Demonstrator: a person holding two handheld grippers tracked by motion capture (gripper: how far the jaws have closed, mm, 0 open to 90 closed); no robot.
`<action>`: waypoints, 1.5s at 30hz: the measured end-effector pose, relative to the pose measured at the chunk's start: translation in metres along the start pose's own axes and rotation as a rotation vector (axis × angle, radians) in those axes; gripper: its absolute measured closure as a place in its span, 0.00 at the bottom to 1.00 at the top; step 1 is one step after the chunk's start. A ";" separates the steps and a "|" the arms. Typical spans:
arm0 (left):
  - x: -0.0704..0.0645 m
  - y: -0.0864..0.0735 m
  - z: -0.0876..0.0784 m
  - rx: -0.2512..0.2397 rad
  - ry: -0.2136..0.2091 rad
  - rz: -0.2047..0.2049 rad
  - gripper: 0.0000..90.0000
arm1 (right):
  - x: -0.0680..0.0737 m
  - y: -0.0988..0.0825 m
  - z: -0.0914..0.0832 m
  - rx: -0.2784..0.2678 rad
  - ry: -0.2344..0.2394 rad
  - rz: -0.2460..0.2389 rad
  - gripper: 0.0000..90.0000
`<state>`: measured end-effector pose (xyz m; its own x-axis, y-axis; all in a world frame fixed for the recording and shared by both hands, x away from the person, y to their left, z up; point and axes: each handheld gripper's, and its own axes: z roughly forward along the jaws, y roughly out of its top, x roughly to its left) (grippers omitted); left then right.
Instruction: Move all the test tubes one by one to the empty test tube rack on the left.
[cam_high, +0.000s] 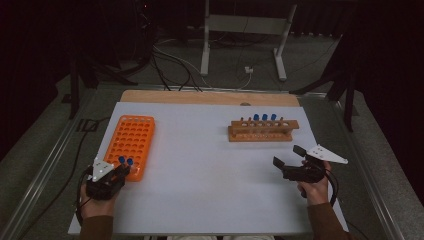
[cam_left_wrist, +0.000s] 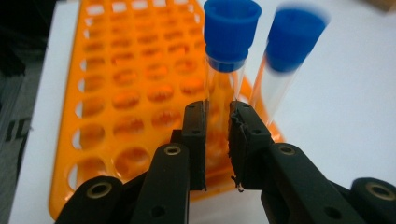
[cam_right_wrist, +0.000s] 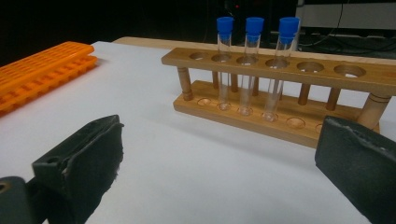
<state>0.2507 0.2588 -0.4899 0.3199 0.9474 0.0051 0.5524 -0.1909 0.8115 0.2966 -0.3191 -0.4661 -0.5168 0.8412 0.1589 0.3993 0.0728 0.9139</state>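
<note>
An orange tube rack (cam_high: 131, 140) lies at the table's left. Two clear test tubes with blue caps stand in its near right corner. My left gripper (cam_high: 124, 169) is at that corner, shut on the nearer tube (cam_left_wrist: 232, 32), its pads (cam_left_wrist: 195, 135) pressed to the glass below the cap. The second tube (cam_left_wrist: 292, 37) stands just to its right, free. A wooden rack (cam_high: 262, 131) at the right holds three blue-capped tubes (cam_right_wrist: 254, 28) in a row. My right gripper (cam_high: 286, 155) hovers in front of it, open and wide apart, with nothing between its pads (cam_right_wrist: 88, 158).
The white table top (cam_high: 200, 170) spreads between the two racks. A strip of bare wood (cam_high: 200, 96) runs along its far edge. Cables and a metal stand's legs (cam_high: 242, 45) lie on the floor beyond. The orange rack (cam_right_wrist: 42, 65) lies far left in the right gripper view.
</note>
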 end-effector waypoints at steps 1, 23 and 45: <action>0.001 0.000 0.000 0.002 -0.004 -0.007 0.87 | 0.000 0.000 0.000 0.001 0.000 0.000 0.01; 0.003 0.002 -0.031 -0.157 -0.065 -0.094 0.47 | 0.001 0.000 0.001 0.006 0.000 -0.001 0.01; -0.052 0.049 -0.017 -0.276 -0.139 -0.038 0.05 | -0.003 0.009 0.005 0.017 -0.023 -0.004 0.01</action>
<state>0.2485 0.2047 -0.4403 0.4154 0.9049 -0.0925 0.3419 -0.0610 0.9377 0.3055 -0.3180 -0.4598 -0.5011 0.8530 0.1459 0.4101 0.0856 0.9080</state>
